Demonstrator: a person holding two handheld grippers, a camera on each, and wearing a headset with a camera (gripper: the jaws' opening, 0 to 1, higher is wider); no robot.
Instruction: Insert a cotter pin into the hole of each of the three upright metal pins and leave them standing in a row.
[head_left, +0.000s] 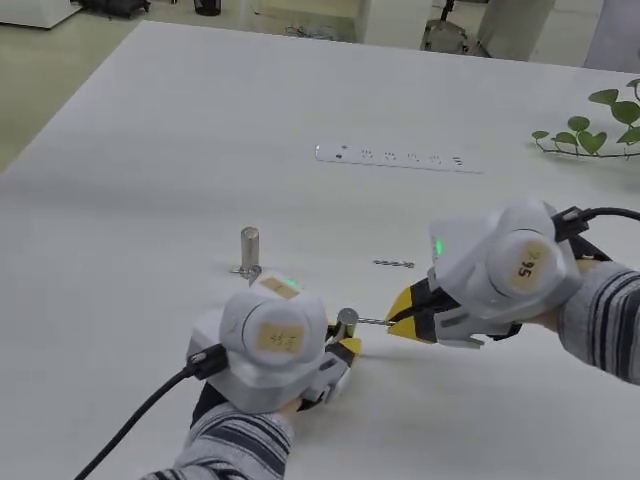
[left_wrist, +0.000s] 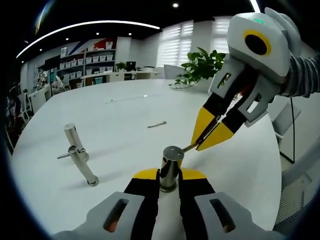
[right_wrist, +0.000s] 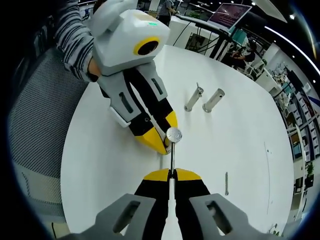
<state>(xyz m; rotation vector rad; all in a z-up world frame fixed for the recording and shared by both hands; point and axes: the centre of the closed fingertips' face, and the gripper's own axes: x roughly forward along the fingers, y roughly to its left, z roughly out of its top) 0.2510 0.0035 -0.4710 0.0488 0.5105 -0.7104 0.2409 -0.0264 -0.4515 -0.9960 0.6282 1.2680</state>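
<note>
The left tongs (left_wrist: 169, 176) clench the upright pin (left_wrist: 171, 157) on the counter (left_wrist: 125, 130); the right tongs (right_wrist: 171, 176) clench the cotter (right_wrist: 171, 152), long axis level, tip meeting the pin just below its head.

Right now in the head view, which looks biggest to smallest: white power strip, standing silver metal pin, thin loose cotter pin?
1. White power strip
2. Standing silver metal pin
3. Thin loose cotter pin, similar length but slimmer
</note>
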